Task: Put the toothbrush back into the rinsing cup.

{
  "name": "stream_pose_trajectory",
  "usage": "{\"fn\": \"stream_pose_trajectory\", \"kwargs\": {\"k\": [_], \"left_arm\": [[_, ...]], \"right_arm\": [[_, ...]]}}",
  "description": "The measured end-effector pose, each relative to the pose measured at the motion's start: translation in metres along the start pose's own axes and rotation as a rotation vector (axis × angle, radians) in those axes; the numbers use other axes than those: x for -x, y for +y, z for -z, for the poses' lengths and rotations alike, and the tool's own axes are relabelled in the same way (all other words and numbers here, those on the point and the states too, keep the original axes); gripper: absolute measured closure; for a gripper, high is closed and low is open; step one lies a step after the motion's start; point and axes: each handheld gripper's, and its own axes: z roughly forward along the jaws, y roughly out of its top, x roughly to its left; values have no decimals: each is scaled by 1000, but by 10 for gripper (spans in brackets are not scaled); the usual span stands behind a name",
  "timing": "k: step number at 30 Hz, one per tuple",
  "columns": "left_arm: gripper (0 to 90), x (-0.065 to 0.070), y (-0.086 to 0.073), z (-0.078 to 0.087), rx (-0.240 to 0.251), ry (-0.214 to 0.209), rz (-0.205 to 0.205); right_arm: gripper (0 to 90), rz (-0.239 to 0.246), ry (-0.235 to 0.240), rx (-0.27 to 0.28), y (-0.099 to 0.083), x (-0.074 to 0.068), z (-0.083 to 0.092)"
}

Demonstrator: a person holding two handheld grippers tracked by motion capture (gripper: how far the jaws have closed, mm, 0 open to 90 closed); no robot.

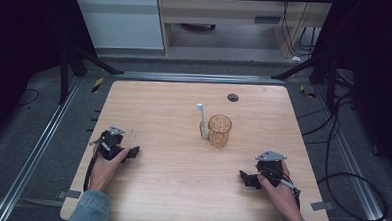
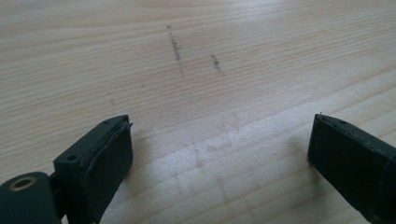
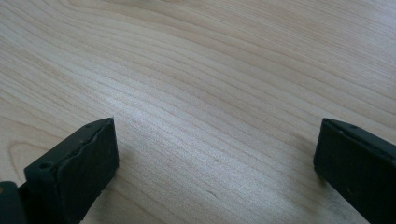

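left gripper (image 1: 132, 152): fingers spread | right gripper (image 1: 245, 177): fingers spread | amber cup (image 1: 219, 130) well apart, between them

Left hand-held gripper (image 1: 132, 152) in high view: jaw tips too small + dark to read the gap; hand (image 1: 106, 167) covers its rear body. Right hand-held gripper (image 1: 245, 177), same view: jaws are a dark blob, gap unreadable, hand (image 1: 276, 189) wraps the back. Both sleeves cut by bottom edge. Toothbrush (image 1: 201, 122) lower end partly behind/against amber glass (image 1: 219, 130); can't tell whether it's inside or just beside it. Bristles too small to make out. Small dark round thing (image 1: 233, 97) near table (image 1: 171, 179) far edge: too small to identify. Left gripper view: right jaw cut by frame edge, scuff marks (image 2: 175, 46) blurry. Right gripper view: both jaws cropped at bottom/right.
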Motion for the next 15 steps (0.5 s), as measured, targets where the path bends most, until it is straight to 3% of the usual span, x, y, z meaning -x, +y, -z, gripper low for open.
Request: {"fn": "stream_pose_trajectory", "kwargs": {"k": [5, 8, 15], "left_arm": [[31, -1, -2, -3, 8, -8, -3], [15, -2, -5, -5, 45, -11, -8], [0, -2, -5, -5, 39, -4, 3]], "right_arm": [[3, 0, 0, 0, 0, 0, 0], [3, 0, 0, 0, 0, 0, 0], [4, 1, 0, 0, 0, 0, 0]]}}
